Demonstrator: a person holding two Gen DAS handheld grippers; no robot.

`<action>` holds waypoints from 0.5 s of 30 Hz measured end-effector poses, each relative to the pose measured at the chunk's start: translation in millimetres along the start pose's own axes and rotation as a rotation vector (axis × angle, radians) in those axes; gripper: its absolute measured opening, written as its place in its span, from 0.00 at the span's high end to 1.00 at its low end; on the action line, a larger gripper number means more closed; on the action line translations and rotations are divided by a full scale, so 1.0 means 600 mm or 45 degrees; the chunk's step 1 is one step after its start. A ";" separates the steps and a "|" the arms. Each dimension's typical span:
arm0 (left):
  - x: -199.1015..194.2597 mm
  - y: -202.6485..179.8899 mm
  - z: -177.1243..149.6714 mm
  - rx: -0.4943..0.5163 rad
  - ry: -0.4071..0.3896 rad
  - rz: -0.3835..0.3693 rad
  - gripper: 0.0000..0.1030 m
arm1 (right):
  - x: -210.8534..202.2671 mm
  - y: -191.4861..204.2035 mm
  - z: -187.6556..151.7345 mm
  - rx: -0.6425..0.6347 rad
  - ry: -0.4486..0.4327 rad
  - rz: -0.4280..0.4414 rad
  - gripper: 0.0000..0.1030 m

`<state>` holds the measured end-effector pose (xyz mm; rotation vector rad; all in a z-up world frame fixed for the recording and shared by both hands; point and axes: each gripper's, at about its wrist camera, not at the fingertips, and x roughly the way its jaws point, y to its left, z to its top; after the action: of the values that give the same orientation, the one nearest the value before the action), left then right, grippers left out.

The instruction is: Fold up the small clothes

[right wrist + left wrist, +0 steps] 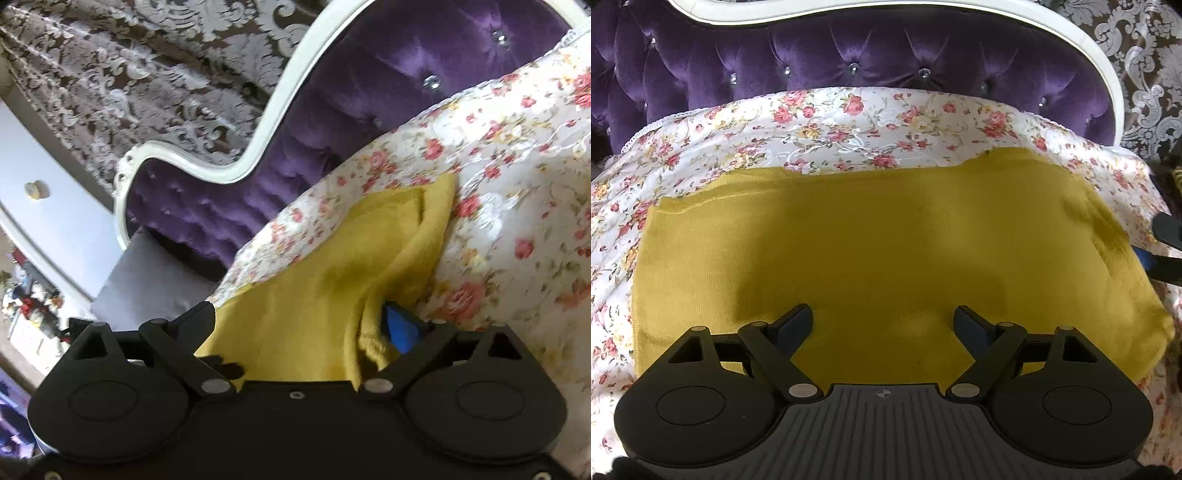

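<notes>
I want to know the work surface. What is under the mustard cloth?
The mustard cloth lies on a floral bedspread, which shows all around its edges. Whatever sits directly beneath the cloth's middle is covered.

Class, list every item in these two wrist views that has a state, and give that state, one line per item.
Mustard-yellow garment: spread flat on the bed, its right edge bunched up.
Floral bedspread: laid over the bed, under the garment.
Left gripper: open, over the garment, nothing between its fingers.
Right gripper: open wide, the garment's bunched edge between its fingers; grip unclear.
</notes>
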<state>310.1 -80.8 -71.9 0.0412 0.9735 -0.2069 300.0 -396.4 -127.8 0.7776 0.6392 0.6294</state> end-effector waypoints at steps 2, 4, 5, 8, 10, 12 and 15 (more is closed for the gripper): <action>0.000 0.002 0.001 -0.007 0.002 -0.008 0.19 | 0.003 -0.008 0.003 -0.009 -0.014 -0.045 0.08; -0.001 0.004 0.001 -0.011 0.003 -0.016 0.19 | 0.003 -0.011 0.000 -0.049 0.002 -0.094 0.20; -0.002 0.005 0.002 -0.011 0.004 -0.018 0.19 | 0.002 -0.009 -0.003 -0.084 0.018 -0.131 0.36; -0.005 0.006 0.008 -0.015 -0.001 -0.027 0.19 | 0.000 -0.016 -0.012 -0.106 0.074 -0.219 0.76; -0.007 0.007 0.013 -0.027 -0.011 -0.030 0.19 | -0.006 -0.017 -0.015 -0.100 0.065 -0.224 0.77; -0.007 0.006 0.018 -0.038 -0.020 -0.027 0.19 | -0.010 -0.004 -0.016 -0.144 0.060 -0.244 0.77; 0.000 0.005 0.024 -0.047 -0.018 0.000 0.31 | -0.011 0.013 -0.010 -0.157 0.062 -0.276 0.77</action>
<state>322.7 -79.6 -64.0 0.0057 0.9633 -0.1887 289.3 -393.8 -123.2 0.5702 0.7115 0.4851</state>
